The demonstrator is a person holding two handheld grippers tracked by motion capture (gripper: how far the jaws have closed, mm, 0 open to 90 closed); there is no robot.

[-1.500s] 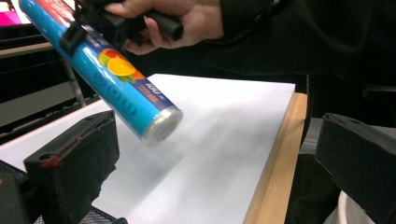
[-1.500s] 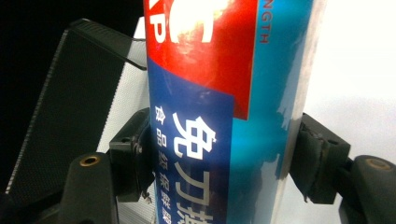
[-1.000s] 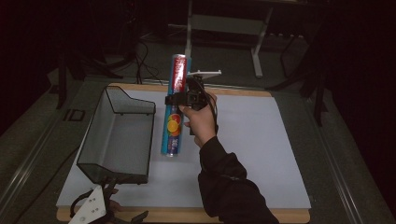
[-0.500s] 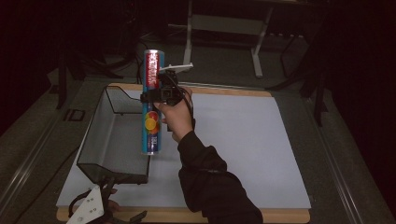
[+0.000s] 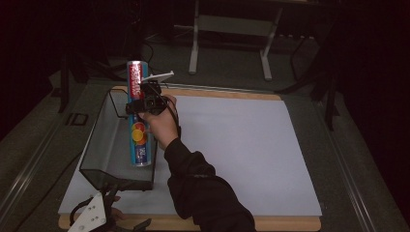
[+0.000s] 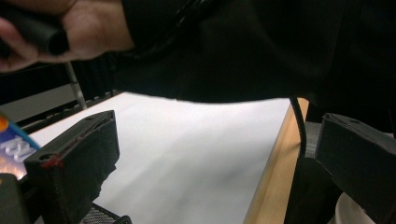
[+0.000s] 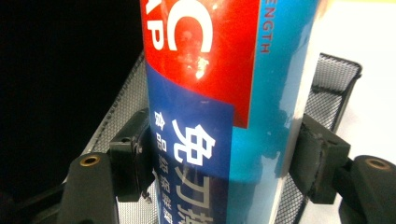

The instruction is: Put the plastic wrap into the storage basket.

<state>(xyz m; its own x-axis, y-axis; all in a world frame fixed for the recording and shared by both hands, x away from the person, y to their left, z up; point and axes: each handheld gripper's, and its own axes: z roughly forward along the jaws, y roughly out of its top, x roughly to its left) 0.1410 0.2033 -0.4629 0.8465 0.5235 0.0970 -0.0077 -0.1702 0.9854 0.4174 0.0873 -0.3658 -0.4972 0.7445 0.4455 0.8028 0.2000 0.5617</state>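
The right gripper (image 5: 145, 104) is up over the black wire-mesh basket (image 5: 104, 145), the person's right hand (image 5: 162, 123) wrapped round its handle, the dark-sleeved forearm (image 5: 203, 193) running up from the near edge of the counter and angling left; its jaws pinch the tall blue-and-red cardboard tube (image 5: 138, 113) about midway along its length, one black pad flat against each side in the right gripper view (image 7: 217, 154); the tube stands close to upright, its red top end high above the basket's far rim, its blue lower end with the orange fruit print down by the basket's right wall, on the side next to the white sheet (image 5: 241, 145) that covers the counter; the left gripper (image 5: 96, 217) sits low at the near left corner of the counter, just in front of the basket, pointing across the white sheet; its jaws stand spread apart with nothing between them in the left gripper view (image 6: 205, 177).
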